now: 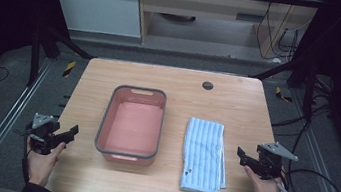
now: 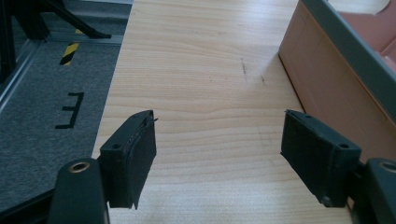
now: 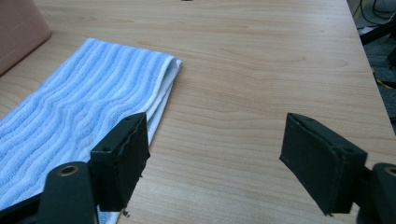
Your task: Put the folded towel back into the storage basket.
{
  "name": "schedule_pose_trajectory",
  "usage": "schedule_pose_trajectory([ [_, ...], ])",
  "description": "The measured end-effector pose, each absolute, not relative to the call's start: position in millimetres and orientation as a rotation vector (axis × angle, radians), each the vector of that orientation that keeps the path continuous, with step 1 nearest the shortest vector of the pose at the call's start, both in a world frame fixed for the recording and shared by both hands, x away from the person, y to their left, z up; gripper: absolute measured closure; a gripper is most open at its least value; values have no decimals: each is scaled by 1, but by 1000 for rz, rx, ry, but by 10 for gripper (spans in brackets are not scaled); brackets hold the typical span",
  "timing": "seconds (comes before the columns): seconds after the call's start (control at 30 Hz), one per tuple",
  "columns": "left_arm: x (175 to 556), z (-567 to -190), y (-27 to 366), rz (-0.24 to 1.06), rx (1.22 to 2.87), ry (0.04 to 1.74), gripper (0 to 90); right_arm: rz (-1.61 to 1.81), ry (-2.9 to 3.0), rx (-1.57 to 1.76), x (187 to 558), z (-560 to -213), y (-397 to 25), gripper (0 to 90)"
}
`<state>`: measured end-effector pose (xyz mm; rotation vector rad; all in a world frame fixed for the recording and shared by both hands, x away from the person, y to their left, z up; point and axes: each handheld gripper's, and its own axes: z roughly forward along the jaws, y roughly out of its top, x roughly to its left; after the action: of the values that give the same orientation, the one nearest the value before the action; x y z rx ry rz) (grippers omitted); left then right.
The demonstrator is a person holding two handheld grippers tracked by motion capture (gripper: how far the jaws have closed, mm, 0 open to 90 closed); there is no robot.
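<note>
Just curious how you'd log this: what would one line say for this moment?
left gripper: open, empty | right gripper: open, empty | tub: empty, mid-table | towel: folded, right of tub, untouched

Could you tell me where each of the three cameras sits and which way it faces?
High view: fixed above the person's side, facing forward and down on the table; both hands show, holding the left gripper and right gripper.
Left gripper view: rides the left gripper, facing bare wood beside the pink tub.
Right gripper view: rides the right gripper, beside the striped towel.
Shared: tub and towel appear from above too.
</note>
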<state>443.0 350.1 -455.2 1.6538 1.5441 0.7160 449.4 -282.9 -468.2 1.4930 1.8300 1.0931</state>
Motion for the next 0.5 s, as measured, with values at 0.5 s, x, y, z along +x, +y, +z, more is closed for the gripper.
schedule_pose_trajectory([
  [0.5,427,-427,333,765,1610,1421,337,1139,1865,1429,447,-450,-278,362],
])
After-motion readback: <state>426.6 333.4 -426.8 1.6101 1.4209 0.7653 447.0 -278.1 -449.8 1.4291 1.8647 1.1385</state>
